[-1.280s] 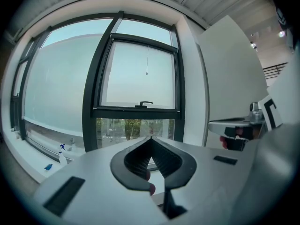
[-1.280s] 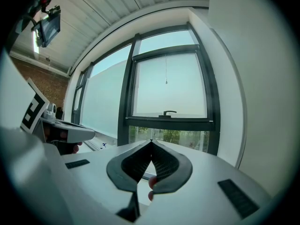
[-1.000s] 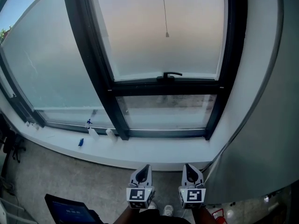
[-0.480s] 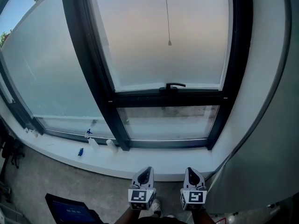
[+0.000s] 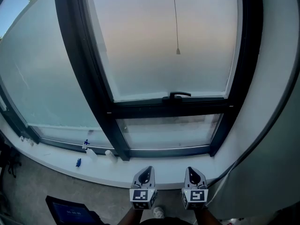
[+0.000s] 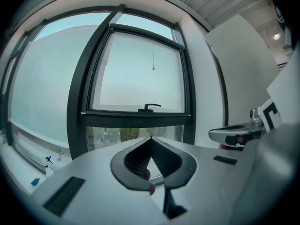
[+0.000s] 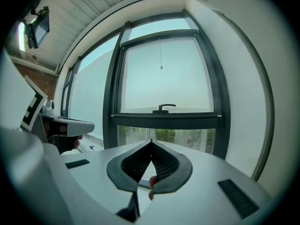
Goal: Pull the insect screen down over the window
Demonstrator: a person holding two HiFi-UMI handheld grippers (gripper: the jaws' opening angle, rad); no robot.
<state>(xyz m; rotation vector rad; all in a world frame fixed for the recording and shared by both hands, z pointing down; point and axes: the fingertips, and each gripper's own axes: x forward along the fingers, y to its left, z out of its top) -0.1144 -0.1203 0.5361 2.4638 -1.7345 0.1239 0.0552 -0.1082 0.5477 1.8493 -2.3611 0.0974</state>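
Note:
A black-framed window [image 5: 101, 102] fills the head view, its frosted upper sash bearing a black handle [image 5: 180, 96] on the bottom rail. A thin pull cord [image 5: 177, 51] with a small weight hangs down the middle of that sash; no screen shows over the glass. My left gripper [image 5: 146, 171] and right gripper [image 5: 191, 172] are side by side low in the view, short of the sill, both shut and empty. The left gripper view shows the cord [image 6: 153, 68] and handle [image 6: 149, 107] straight beyond my shut left gripper [image 6: 150, 138]. The right gripper view shows the same cord [image 7: 161, 67] and handle [image 7: 164, 107] beyond my right gripper [image 7: 151, 141].
A white sill [image 5: 154, 168] runs under the window, with small white bottles [image 5: 110, 154] and a blue item [image 5: 78, 162] at its left. A white wall [image 5: 276, 125] stands close on the right. A dark screen [image 5: 70, 212] lies on the floor at lower left.
Both grippers have moved toward the window and stayed shut. The window looks larger, and the cord's end and the handle sit lower in the head view.

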